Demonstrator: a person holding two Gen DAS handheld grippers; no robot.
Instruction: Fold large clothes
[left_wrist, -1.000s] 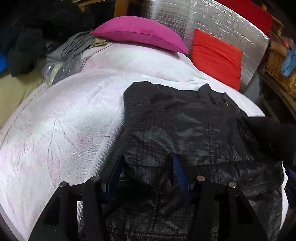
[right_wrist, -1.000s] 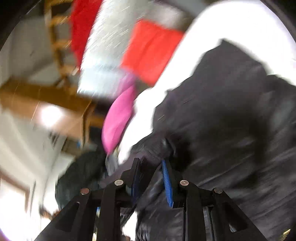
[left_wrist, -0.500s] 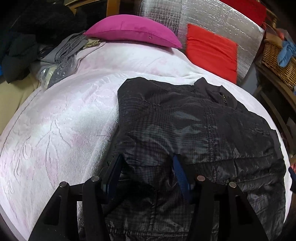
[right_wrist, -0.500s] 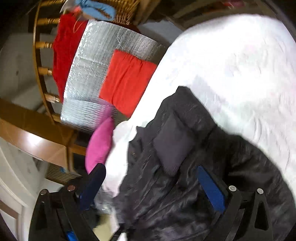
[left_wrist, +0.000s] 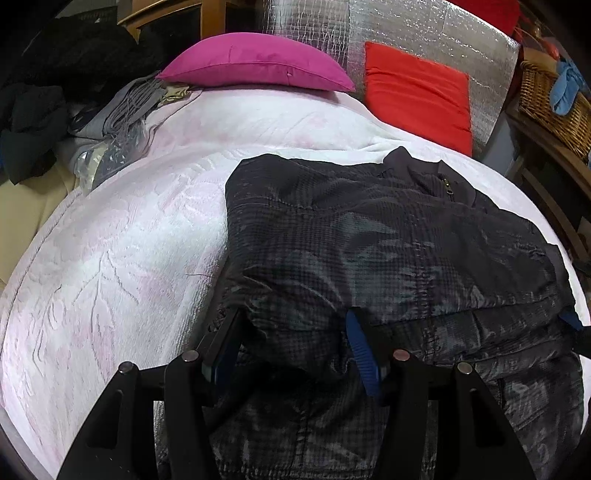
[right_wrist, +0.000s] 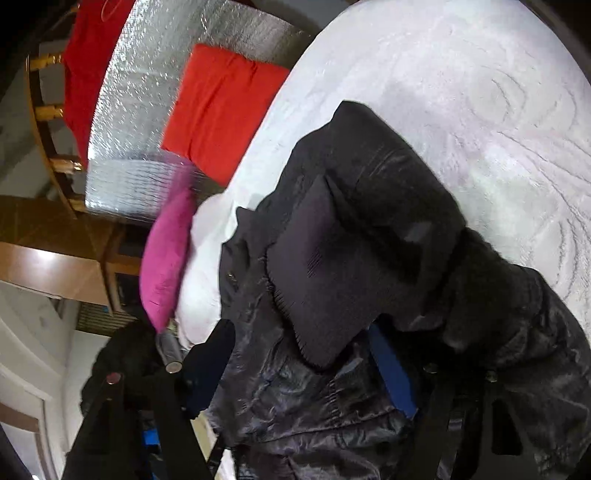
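White embossed bedspread (left_wrist: 110, 258) carries the black jacket (left_wrist: 369, 251), pillows at its head; left gripper (left_wrist: 291, 339) and right gripper (right_wrist: 306, 365) gape wide, gripping nothing.

Dim indoor light, fisheye-warped edges, right view slightly blurred.

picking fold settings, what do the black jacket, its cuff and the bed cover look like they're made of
Black jacket: likely thin synthetic shell, nylon or polyester; slight sheen, fine grid texture, crinkly folds.
Cuff: matte ribbed knit, with fine parallel ridges along its edge.
Bed cover: soft white-pink fabric with an embossed leaf pattern, perhaps plush or quilted; hard to tell.
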